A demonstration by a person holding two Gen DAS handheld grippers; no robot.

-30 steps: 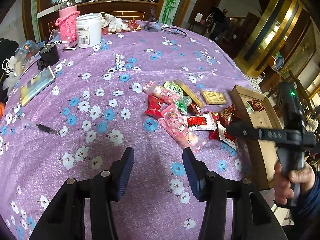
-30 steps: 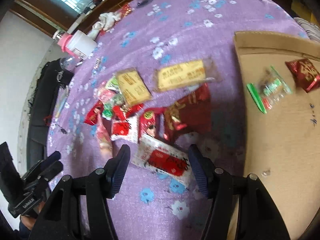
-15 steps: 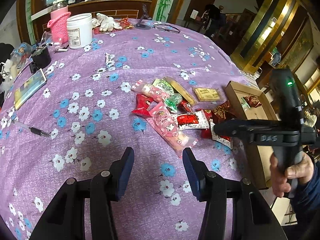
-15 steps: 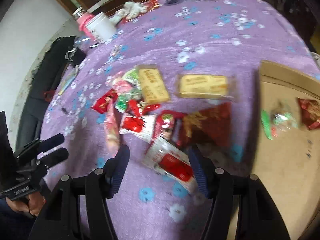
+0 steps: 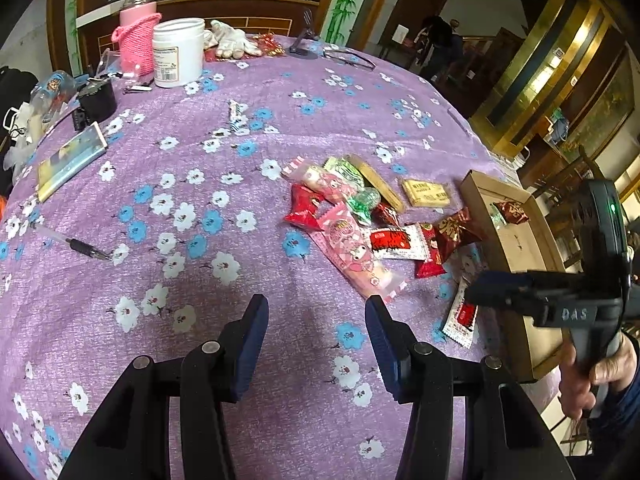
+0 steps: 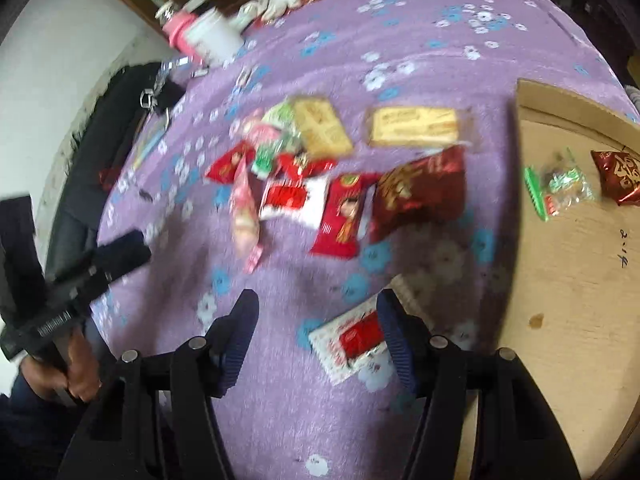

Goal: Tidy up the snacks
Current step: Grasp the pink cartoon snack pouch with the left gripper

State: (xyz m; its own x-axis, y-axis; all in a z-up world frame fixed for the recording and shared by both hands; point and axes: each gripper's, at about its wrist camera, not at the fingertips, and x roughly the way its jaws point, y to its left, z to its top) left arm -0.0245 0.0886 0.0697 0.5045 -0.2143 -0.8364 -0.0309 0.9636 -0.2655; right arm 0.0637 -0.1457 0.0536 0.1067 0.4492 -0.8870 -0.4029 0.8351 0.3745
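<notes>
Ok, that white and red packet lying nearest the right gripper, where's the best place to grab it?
Probably across its narrow width, coming straight down. The white and red packet lies flat on the tablecloth, apart from the pile, beside the cardboard box. The right gripper is open above it, so pinch the long edges.

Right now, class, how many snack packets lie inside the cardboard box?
2 in the cardboard box: a dark red packet near the far corner, and a clear green-and-red packet beside it, nearer the pile. The box's near end is out of view.
</notes>
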